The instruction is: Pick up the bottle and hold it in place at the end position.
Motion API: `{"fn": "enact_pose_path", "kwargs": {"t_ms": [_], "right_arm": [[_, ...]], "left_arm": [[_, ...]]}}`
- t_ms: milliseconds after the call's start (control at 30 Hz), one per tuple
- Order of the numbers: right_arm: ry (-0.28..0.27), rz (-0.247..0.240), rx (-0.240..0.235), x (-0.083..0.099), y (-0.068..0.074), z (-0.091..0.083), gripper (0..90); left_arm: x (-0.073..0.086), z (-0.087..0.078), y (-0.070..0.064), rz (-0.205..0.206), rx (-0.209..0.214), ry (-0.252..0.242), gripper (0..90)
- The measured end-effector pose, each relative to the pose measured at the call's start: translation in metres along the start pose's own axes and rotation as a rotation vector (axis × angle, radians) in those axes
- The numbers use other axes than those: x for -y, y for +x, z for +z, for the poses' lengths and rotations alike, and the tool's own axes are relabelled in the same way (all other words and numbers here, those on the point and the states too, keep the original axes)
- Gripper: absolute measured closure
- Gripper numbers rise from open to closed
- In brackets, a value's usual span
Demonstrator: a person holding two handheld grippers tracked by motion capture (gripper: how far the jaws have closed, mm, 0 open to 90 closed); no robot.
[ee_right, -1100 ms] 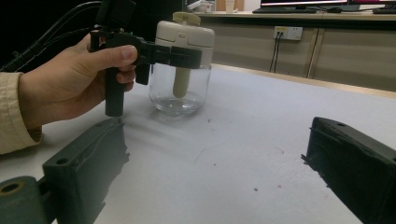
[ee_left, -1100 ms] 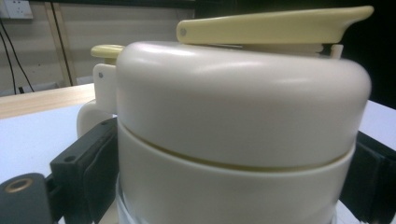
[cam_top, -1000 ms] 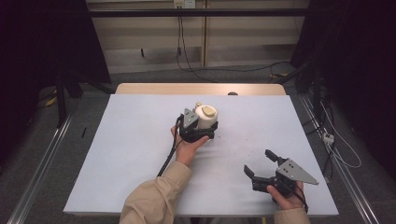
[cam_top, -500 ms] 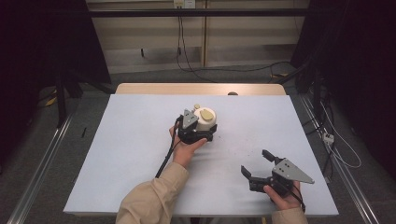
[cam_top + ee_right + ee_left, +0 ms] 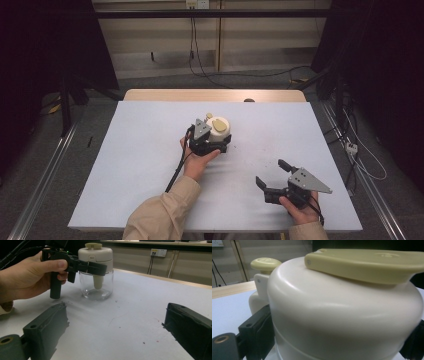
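Resting at the near right of the table (image 5: 125, 165), the right gripper (image 5: 272, 176) has its jaws spread wide with nothing between them. Farther off, near the table's middle, the left gripper (image 5: 214, 145) is clamped around the cream lid (image 5: 342, 312) of a clear glass jar (image 5: 96, 288) standing upright on the white surface.

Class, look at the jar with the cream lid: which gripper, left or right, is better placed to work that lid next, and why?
Left, probably. The left gripper already has its jaws around the cream lid of the glass jar. The right gripper sits open on the white table, well away from the jar.
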State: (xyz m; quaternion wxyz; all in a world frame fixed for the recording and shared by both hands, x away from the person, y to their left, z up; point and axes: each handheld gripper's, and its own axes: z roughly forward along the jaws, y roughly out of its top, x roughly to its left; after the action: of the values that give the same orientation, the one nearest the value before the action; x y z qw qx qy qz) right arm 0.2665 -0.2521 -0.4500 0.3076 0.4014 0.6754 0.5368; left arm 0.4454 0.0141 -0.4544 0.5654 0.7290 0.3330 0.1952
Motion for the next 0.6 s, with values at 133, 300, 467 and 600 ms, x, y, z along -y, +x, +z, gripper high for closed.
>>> {"fn": "enact_pose_path", "kwargs": {"t_ms": [133,300,467,600], "right_arm": [[0.012,0.015,0.013,0.000,-0.002,0.003,3.8],[0.029,0.019,0.038,-0.005,-0.003,0.009,4.3],[0.029,0.043,0.045,-0.013,-0.005,0.015,7.0],[0.047,0.046,0.041,-0.017,-0.006,0.019,8.9]], "left_arm": [[0.000,0.000,0.000,0.001,0.003,0.003,6.7],[0.000,0.000,0.000,0.002,0.001,0.008,6.7],[0.000,0.000,0.000,0.001,0.003,0.005,6.6],[0.000,0.000,0.000,0.001,0.004,0.006,6.6]]}}
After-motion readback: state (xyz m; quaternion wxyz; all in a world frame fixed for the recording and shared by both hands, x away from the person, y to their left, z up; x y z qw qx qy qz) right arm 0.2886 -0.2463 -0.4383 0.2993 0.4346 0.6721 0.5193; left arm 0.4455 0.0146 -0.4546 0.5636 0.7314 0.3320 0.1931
